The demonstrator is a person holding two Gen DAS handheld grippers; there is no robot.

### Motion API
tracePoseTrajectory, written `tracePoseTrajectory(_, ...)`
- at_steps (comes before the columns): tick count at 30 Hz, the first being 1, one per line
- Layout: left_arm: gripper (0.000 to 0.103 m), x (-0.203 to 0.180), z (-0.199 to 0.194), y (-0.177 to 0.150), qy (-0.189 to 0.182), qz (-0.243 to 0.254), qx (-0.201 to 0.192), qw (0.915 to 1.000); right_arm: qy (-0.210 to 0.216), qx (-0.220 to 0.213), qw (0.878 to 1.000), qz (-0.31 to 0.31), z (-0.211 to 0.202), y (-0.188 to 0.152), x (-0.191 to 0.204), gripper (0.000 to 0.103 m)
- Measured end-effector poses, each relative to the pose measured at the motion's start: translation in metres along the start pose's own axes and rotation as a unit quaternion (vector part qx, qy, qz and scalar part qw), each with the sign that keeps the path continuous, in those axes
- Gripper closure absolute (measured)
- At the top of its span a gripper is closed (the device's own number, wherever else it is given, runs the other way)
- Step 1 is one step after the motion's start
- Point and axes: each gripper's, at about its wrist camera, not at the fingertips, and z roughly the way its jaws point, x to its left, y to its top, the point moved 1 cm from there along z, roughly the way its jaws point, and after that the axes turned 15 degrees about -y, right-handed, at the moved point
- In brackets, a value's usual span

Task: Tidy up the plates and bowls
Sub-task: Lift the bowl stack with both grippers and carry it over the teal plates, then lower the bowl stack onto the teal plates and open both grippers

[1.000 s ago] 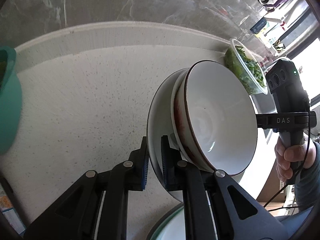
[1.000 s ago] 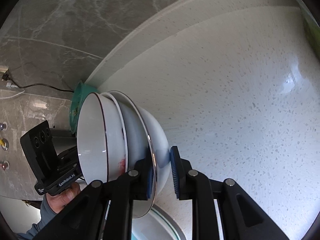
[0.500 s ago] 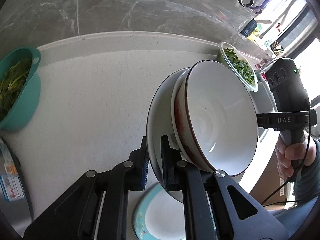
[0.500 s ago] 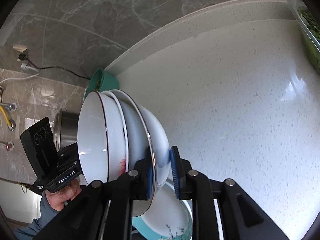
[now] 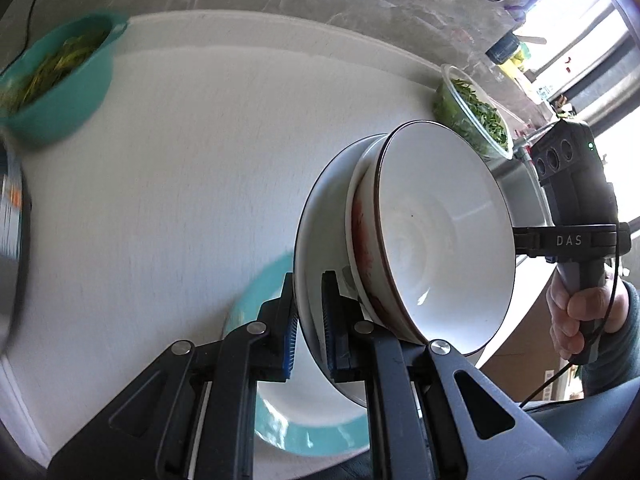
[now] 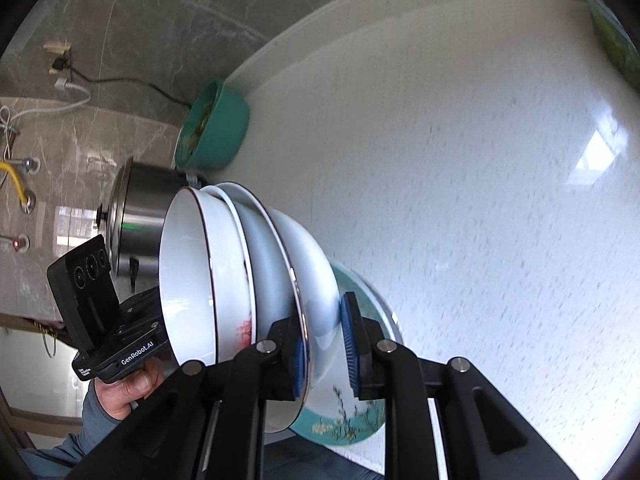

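A stack of white bowls (image 5: 432, 240) hangs in the air above the counter, seen also in the right wrist view (image 6: 240, 292). It is three nested bowls, the middle one with a red smear. My left gripper (image 5: 308, 320) is shut on the rim of the outermost bowl on one side. My right gripper (image 6: 324, 344) is shut on the same bowl's rim on the opposite side. Below the stack a teal-rimmed plate (image 5: 288, 424) with a flower pattern lies on the counter near its front edge, also in the right wrist view (image 6: 360, 412).
A teal bowl of greens (image 5: 60, 80) stands at the back left of the white speckled counter (image 5: 200, 160). A clear bowl of chopped greens (image 5: 476, 112) stands at the back right. A steel pot (image 6: 140, 208) stands beside the teal bowl (image 6: 216, 128).
Both grippers have lifted the bowl stack higher and back from the wall. More of the counter, the teal bowl, the pot and the teal-rimmed plate below have come into view.
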Motion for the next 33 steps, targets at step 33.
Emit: tracePoseTrajectory(33, 0.095, 0.037, 0.045, -0.069, 0.009, -0.053, 0.017, 0.9984, -0.002, 0.061, 0.998, -0.011, 0.067, -0.034, 0.01, 0.082)
